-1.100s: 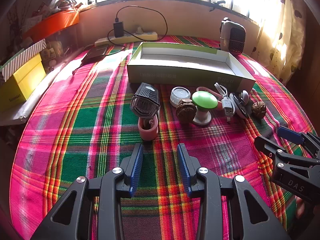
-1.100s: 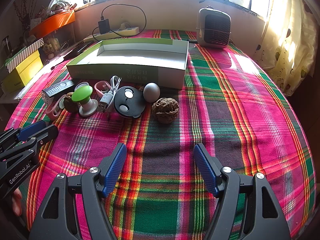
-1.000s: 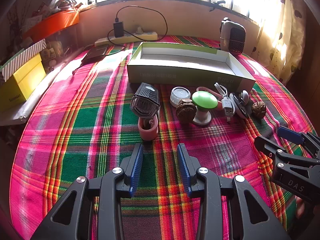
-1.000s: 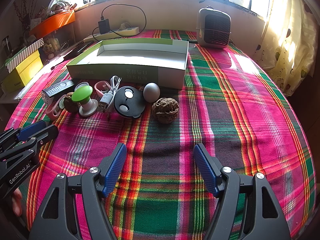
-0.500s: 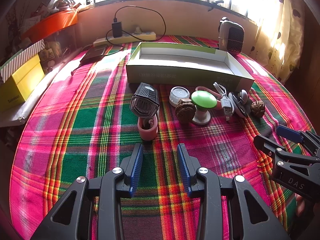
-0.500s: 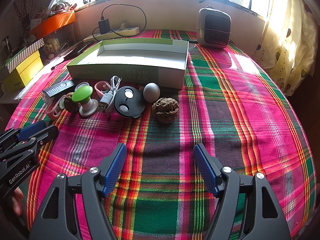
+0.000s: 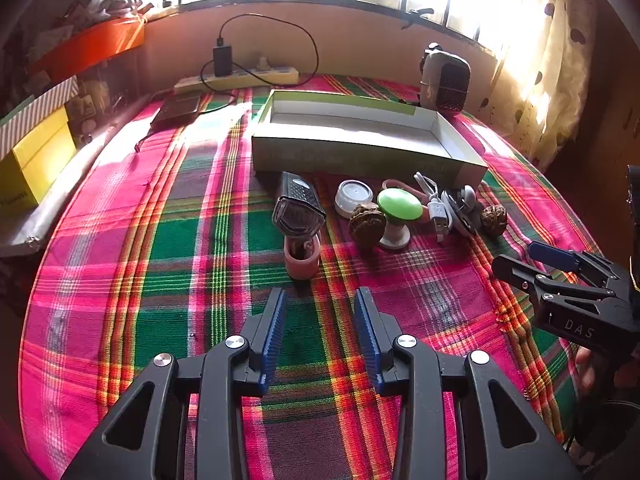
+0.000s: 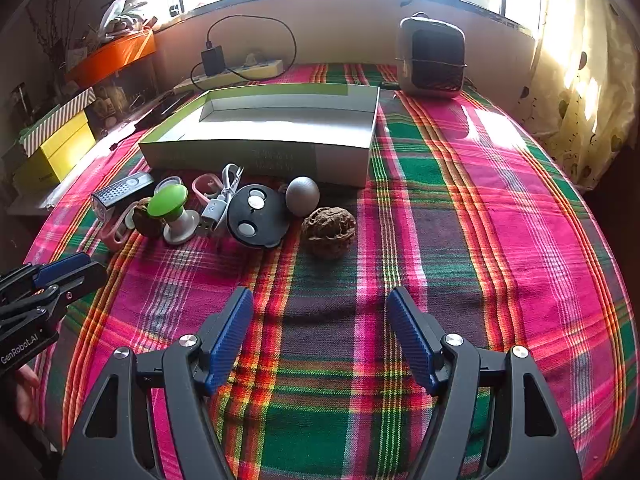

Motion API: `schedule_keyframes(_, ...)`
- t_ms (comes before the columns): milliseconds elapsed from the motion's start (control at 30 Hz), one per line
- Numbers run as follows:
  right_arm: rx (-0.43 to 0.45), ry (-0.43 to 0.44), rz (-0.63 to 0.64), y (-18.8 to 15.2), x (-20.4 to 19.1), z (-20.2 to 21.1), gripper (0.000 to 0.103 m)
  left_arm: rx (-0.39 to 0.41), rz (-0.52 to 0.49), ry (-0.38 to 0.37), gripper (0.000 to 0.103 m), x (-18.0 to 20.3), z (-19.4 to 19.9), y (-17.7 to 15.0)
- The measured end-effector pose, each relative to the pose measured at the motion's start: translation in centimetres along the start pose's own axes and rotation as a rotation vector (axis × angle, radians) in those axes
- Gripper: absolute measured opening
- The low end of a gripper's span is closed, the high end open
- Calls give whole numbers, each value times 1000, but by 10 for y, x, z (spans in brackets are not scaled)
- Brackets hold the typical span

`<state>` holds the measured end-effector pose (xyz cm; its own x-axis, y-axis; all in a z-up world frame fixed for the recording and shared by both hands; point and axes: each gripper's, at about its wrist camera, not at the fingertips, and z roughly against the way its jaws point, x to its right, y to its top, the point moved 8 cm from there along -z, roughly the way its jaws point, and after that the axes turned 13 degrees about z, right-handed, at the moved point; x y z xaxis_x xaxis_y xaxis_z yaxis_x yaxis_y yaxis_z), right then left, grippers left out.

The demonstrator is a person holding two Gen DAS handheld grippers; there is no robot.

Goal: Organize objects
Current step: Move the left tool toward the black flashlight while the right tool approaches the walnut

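The open box [image 8: 256, 152] sits empty on the desk [image 8: 460, 208]; the small objects, walnut [image 8: 329, 232] included, lie just before it. Nothing has shifted in the last second. My left tongs [image 7: 320, 320] and right tongs [image 8: 320, 320] hover released, sorting not begun.

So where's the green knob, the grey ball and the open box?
green knob [image 8: 168, 199], right wrist view, domed top.
grey ball [image 8: 303, 195], right wrist view, front face.
open box [image 8: 256, 160], right wrist view, near wall.
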<state>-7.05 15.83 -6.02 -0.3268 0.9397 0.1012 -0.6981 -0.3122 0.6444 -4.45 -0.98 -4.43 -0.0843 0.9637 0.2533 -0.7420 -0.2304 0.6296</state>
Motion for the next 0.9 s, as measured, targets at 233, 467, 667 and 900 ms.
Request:
schedule_keyframes(233,7,-19,-1,13,11,0,70,53,-9,-15,35,2,9,29)
schedule_keyframes(467,-13,-14,-10,20,20,-9,70,35,-40,11,36,3,-10,45)
schedule_keyframes(667,-28,-5,-4,24,20,-18,70,13,-43,37,37,-1,-26,51)
schedule_keyframes(900,-66,-21,16,25,21,-30,70,-6,-53,54,37,-1,-40,57)
